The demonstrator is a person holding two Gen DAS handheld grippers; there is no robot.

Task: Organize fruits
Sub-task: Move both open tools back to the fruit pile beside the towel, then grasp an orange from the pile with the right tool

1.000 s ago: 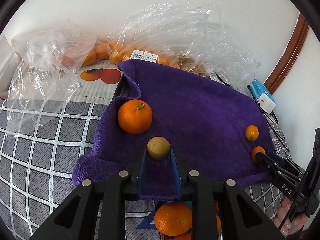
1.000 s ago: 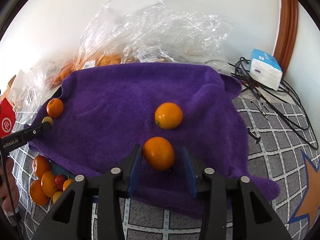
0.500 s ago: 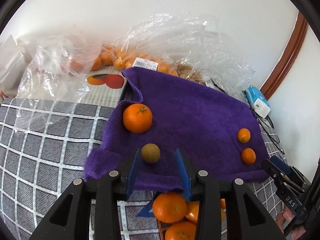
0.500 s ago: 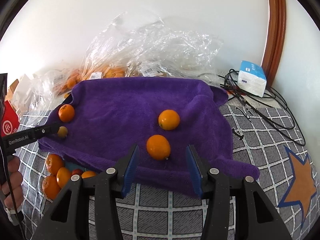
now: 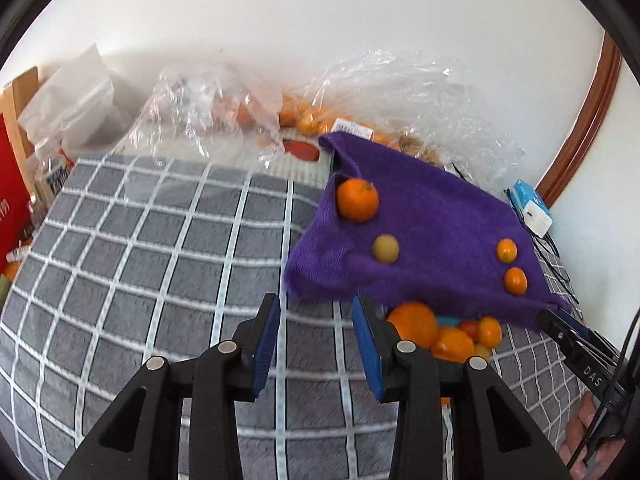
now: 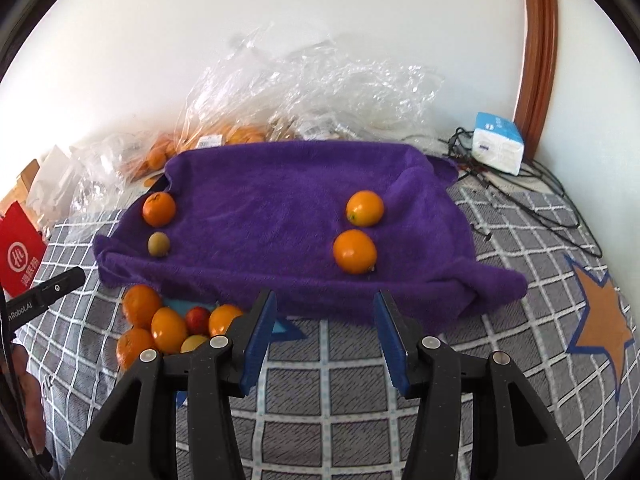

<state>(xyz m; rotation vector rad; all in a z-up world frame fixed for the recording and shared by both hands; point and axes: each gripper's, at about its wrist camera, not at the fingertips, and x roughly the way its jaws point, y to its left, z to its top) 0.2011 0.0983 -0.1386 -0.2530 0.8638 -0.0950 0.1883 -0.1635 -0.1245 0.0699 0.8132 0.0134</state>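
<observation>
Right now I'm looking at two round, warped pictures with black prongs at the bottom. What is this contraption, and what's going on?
No robot here: a person holds a hand-operated claw in each hand, each carrying a wide-angle camera looking along its two fingers. One picture comes from the left claw, the other from the right claw. Both are open and hold nothing; the left's jaws have just been opening. A purple towel lies on a checked grey cover. On it sit three oranges and a small yellowish-brown fruit. A pile of more fruit waits beside the towel's near edge.
</observation>
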